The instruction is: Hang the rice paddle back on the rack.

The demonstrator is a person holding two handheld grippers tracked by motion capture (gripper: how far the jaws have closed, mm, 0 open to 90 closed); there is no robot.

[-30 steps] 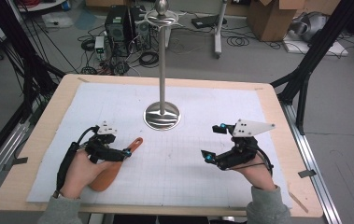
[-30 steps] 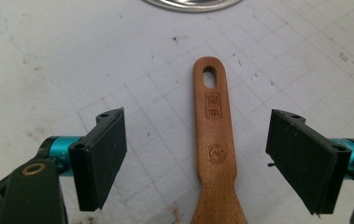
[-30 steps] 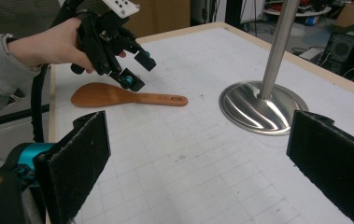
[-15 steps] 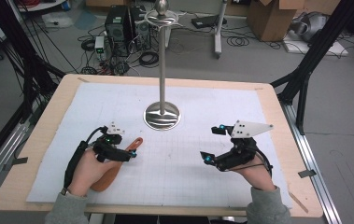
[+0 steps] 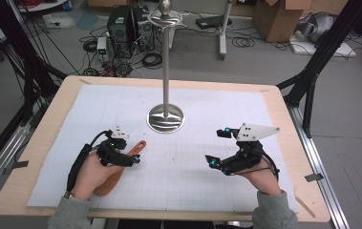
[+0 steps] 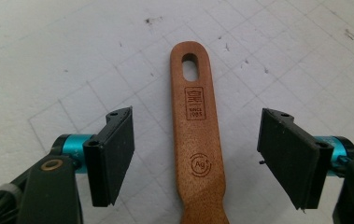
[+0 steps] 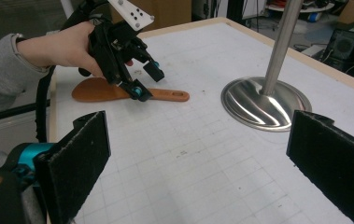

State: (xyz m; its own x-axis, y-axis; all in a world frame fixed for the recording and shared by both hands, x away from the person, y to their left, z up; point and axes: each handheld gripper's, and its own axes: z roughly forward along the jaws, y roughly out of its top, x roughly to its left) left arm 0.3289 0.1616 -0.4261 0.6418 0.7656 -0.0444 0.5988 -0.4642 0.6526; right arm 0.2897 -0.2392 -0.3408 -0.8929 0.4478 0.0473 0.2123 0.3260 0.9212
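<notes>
Left tool (image 6: 195,154) now straddling brown wooden spatula (image 6: 198,140) handle, jaws closing in, pads not touching; grasp imminent. Right tool (image 5: 219,148) open, idle.

We are looking at a wooden spatula (image 6: 198,140), smooth and matt, with marks burnt into its handle. The stand (image 5: 166,117) is gleaming as polished metal. White gridded paper (image 5: 193,157), scuffed, is covering the pale wooden tabletop (image 5: 283,102). The left tool's (image 6: 198,158) pads are showing matt black rubber.

Orange-brown wooden spatula (image 6: 198,140), white gridded mat (image 5: 193,181)
</notes>
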